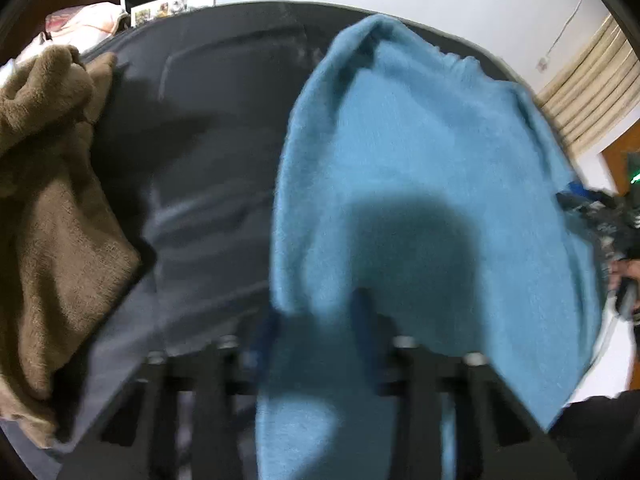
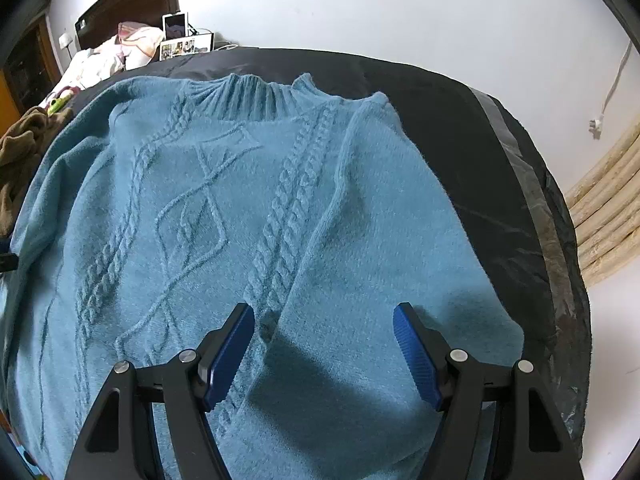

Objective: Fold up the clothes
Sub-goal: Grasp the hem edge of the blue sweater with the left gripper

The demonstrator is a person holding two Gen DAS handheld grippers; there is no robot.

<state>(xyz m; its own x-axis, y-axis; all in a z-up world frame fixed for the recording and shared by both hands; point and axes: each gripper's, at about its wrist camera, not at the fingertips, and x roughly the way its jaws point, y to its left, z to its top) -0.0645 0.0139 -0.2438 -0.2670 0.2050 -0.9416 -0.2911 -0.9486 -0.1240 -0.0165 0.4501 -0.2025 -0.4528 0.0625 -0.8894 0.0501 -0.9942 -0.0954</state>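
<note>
While the R wrist view shows the whole blue sweater [image 2: 224,216] spread flat on the dark table cover [image 2: 460,152], collar at frame top, cable knit up, the L wrist view shows only a blurred fold of it draped over the left gripper [image 1: 320,320]. Its blue fingers [image 1: 362,312] sit narrow w/ sweater fabric pinched between them. Right gripper [image 2: 324,352] hovers wide open over the sweater's lower right, nothing held. Brown fleece garment [image 1: 52,208] fills left of the L view; only a scrap shows at left edge in the R view. No containers visible.
</note>
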